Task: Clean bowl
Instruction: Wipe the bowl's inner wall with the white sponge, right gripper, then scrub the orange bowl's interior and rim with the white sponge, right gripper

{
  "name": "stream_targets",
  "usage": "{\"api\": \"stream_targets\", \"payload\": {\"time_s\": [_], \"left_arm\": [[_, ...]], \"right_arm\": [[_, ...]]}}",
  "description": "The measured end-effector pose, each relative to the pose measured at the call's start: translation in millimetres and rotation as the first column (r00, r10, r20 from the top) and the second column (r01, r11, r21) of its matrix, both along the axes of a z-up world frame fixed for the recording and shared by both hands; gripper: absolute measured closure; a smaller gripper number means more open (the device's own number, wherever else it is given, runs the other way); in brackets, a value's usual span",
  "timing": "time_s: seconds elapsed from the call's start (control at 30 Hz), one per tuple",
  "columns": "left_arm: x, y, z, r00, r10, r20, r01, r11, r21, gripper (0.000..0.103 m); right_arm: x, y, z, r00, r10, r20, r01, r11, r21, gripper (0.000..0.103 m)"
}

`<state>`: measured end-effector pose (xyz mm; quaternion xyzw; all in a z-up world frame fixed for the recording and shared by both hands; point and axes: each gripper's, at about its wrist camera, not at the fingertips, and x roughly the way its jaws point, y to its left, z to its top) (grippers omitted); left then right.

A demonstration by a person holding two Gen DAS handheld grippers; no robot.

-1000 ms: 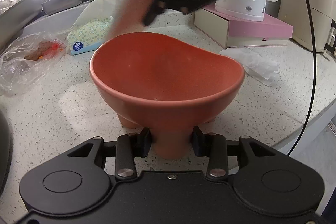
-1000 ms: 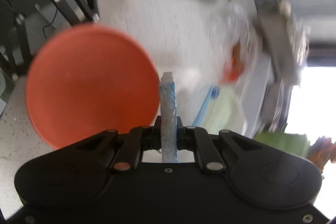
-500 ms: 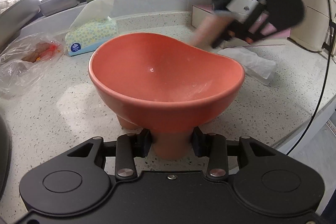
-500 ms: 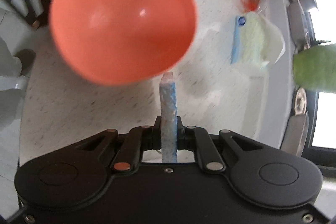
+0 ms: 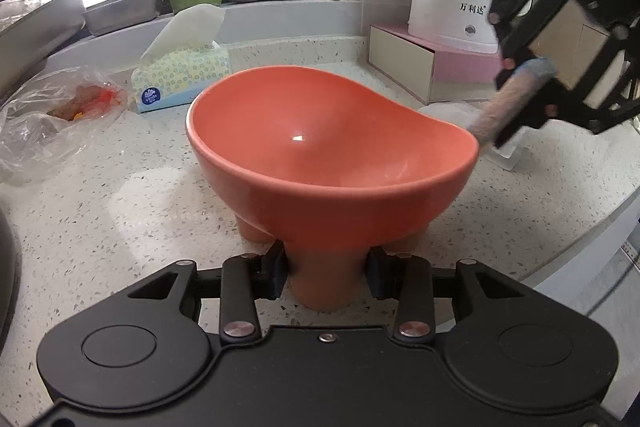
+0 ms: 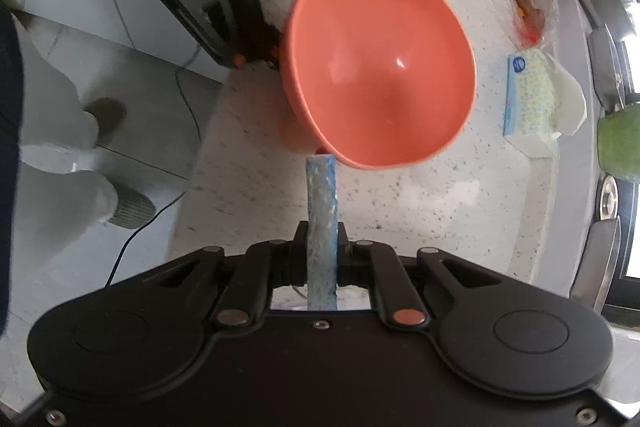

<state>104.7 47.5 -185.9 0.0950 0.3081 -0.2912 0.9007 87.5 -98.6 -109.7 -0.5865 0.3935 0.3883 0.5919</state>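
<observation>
Two tools are working this moment; the left tool [image 5: 326, 277] is clamping one stubby foot of the orange bowl [image 5: 332, 163] at the lower middle of the left wrist view, pads pressing each side of the foot, bowl standing on the speckled tabletop [image 5: 120, 211] in the frame centre, unchanged in place across the last second; the right tool [image 6: 322, 259] is clenched tight on a thin blue-and-grey sponge [image 6: 321, 223], which is sticking forward past the fingertips; what is changing is the sponge's position: a second ago it was blurring past the far rim at the upper middle of the left wrist view, half a second ago at the upper right, and now it is sitting at the right edge of that view, tip [image 5: 486, 131] just beside the bowl's right rim and outside it; in the right wrist view the sponge tip is meeting the bowl's lower rim at frame centre, actual contact unclear through blur; bowl interior is looking glossy with faint pale smears, so I am judging the wiping as incomplete; the sweep around the rim is likely either a rim pass or a repositioning before re-entering the bowl; tissue box [image 5: 180, 77] and plastic bag [image 5: 52, 123] are lying untouched at the left.
</observation>
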Motion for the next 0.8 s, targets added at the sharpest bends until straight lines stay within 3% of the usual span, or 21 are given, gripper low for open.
{"api": "stream_targets", "payload": {"time_s": [0.27,0.8], "left_arm": [[-1,-1,-1,1.000,0.002,0.014,-0.002,1.000,-0.006,0.065],[-5,0,-2,0.999,0.038,0.023,-0.038,0.999,-0.032,0.065]], "right_arm": [[-4,30,23,0.998,0.027,-0.055,-0.024,0.998,0.050,0.092],[10,83,79,0.985,-0.010,-0.173,0.061,0.954,0.293,0.092]]}}
